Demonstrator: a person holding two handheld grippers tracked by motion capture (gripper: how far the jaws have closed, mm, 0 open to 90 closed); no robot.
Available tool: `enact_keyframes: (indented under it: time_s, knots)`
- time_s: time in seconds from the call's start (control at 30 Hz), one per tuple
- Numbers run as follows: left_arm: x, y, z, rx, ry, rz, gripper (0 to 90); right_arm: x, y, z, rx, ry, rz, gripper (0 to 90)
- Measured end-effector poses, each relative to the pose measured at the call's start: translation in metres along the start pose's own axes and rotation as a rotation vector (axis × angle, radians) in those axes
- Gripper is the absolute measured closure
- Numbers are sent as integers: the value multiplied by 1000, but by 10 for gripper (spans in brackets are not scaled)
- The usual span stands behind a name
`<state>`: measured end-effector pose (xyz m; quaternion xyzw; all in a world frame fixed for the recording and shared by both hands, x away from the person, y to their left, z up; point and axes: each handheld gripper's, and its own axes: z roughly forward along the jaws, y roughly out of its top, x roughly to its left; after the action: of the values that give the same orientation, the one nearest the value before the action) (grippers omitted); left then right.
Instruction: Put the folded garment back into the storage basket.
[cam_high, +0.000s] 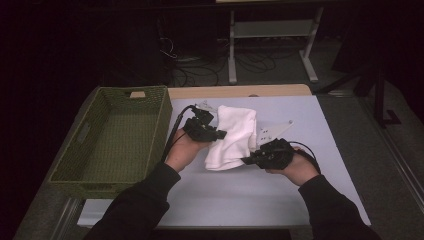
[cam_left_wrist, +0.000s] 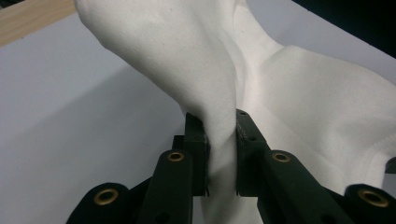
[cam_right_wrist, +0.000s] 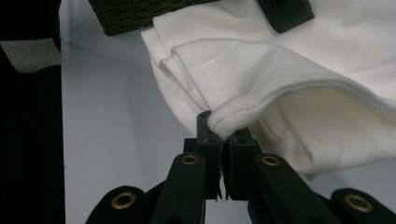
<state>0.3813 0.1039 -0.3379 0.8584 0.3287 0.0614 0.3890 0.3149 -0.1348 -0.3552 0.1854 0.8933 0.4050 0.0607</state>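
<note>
Nearest the lower edge of the high view, two dark sleeves. Just above, right tongs (cam_high: 246, 161) pinched on a hemmed corner of the white towel (cam_high: 231, 136) at frame centre; left tongs (cam_high: 223, 134) clamped on a gathered fold at its left side. Towel bunched over the grey bench (cam_high: 280, 195). Farther left, green woven basket (cam_high: 116, 140), beside the bench.

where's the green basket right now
In the high view the green woven basket sits at the table's left edge, just left of the left gripper and the white folded towel.
</note>
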Motion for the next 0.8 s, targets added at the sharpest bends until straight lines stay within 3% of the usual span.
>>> enact_keyframes:
  time_s: [0.27, 0.8]
  knots:
    - [8, 3, -16, 4, 22, -6, 786, -5, 19, 4, -12, 39, -18, 854]
    - [28, 1, -48, -5, 53, -20, 786, -13, 54, 20, -21, 74, -49, 853]
